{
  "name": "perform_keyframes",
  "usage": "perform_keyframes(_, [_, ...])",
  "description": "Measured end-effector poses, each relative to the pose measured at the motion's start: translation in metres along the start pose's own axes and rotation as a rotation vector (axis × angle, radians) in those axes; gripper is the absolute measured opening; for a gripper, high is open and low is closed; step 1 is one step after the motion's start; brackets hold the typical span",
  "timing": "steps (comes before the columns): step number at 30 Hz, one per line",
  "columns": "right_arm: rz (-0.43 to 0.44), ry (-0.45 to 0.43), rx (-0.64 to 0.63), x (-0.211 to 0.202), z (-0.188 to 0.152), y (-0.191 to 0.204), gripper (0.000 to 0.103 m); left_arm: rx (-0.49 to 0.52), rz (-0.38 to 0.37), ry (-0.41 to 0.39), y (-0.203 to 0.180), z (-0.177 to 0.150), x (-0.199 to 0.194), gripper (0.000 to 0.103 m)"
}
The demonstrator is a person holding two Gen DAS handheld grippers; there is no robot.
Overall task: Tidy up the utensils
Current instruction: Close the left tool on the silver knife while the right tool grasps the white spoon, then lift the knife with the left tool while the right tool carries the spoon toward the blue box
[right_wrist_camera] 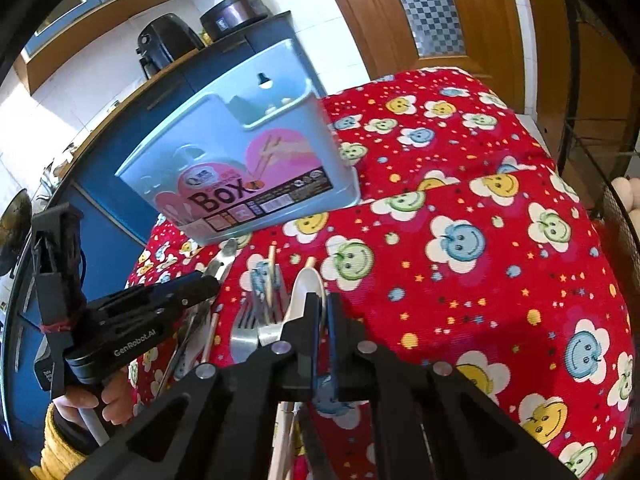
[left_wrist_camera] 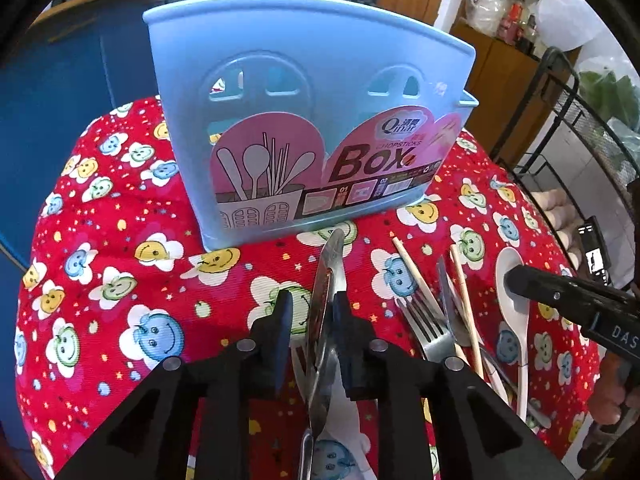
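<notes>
A light blue chopsticks box [left_wrist_camera: 312, 80] [right_wrist_camera: 224, 148] stands upright at the far side of the red smiley cloth [left_wrist_camera: 120, 240]. My left gripper [left_wrist_camera: 313, 298] [right_wrist_camera: 208, 284] is open around a metal knife [left_wrist_camera: 328, 264]. The knife leans on the right pad, with a gap to the left pad, and its tip points at the box. My right gripper [right_wrist_camera: 322, 300] [left_wrist_camera: 510, 280] is shut on the bowl rim of a white spoon [right_wrist_camera: 306, 284] [left_wrist_camera: 520, 332], which lies on the cloth. Between the two grippers lie forks [left_wrist_camera: 428, 328] [right_wrist_camera: 244, 328] and wooden chopsticks [left_wrist_camera: 412, 272] [right_wrist_camera: 272, 276].
A blue cabinet [right_wrist_camera: 120, 184] stands behind and left of the table. A black wire rack [left_wrist_camera: 560, 120] is close on the right. A hand [right_wrist_camera: 100, 400] with a yellow sleeve holds the left gripper. To the right of the utensils the cloth [right_wrist_camera: 480, 240] is bare.
</notes>
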State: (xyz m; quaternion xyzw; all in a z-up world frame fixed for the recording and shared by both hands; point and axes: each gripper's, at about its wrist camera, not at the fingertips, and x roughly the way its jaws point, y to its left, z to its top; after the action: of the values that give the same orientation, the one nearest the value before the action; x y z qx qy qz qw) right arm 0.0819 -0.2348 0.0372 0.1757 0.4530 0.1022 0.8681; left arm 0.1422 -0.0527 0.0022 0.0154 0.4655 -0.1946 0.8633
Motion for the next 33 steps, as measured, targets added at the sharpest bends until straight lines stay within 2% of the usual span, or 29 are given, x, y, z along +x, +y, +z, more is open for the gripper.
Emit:
perform_keyframes(6, [0.014, 0.01, 0.027, 0.004, 0.0, -0.009, 0.006, 0.002, -0.042, 0.019, 0.0, 0.007, 0.006, 0.021])
perform_keyframes(8, [0.019, 0.009, 0.029, 0.003, 0.0, -0.01, 0.006, 0.014, -0.05, 0.014, -0.004, 0.009, 0.007, 0.005])
perform_keyframes(16, [0.045, -0.013, 0.026, -0.007, -0.001, -0.008, 0.006, 0.021, -0.043, -0.058, -0.011, 0.003, -0.014, 0.002])
perform_keyframes(24, [0.041, -0.089, -0.02, -0.032, 0.001, 0.009, 0.005, -0.065, -0.056, -0.2, 0.004, -0.008, -0.064, 0.002])
perform_keyframes(33, [0.023, -0.215, -0.077, -0.067, 0.006, 0.033, 0.005, -0.114, 0.006, -0.393, 0.013, -0.011, -0.12, 0.002])
